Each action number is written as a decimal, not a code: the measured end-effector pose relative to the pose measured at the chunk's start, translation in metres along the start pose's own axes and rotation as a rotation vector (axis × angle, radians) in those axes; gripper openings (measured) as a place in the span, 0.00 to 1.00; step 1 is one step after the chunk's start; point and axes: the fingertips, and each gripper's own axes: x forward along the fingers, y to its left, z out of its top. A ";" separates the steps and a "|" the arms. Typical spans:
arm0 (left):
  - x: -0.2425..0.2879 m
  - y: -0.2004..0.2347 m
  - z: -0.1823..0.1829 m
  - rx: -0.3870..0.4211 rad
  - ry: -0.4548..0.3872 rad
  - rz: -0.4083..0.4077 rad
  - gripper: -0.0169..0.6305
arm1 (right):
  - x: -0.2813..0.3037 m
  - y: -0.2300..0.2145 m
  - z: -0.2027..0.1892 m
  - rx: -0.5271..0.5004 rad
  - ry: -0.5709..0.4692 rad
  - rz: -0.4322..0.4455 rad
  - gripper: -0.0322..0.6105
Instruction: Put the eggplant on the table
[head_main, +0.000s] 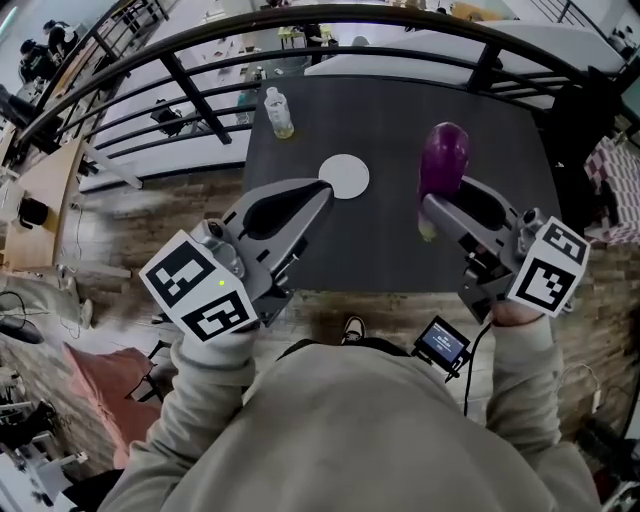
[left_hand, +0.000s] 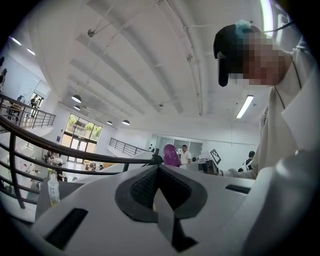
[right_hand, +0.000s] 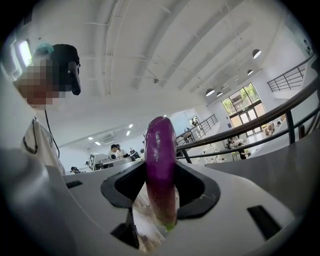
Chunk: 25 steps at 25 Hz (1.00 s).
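Right gripper view is showing my right gripper clamping the eggplant around its lower half, green end down at six o'clock and rounded tip standing at twelve; I am judging that this upright carry suits lowering it straight onto the table. In the head view it is hanging over the dark tabletop at three o'clock from the white disc, seemingly clear of the surface. My left gripper is idling with its jaws closed on nothing, and the eggplant is looking plump and glossy, deep purple paling toward its base.
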 end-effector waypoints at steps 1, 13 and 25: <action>0.001 0.002 -0.001 -0.001 0.005 0.004 0.04 | 0.001 -0.003 0.002 0.004 -0.001 0.003 0.35; -0.008 0.026 0.001 -0.025 0.021 0.025 0.04 | 0.033 0.001 0.007 0.014 0.035 0.027 0.35; 0.026 0.133 0.032 -0.031 0.017 -0.035 0.04 | 0.117 -0.050 0.053 -0.007 0.048 -0.025 0.35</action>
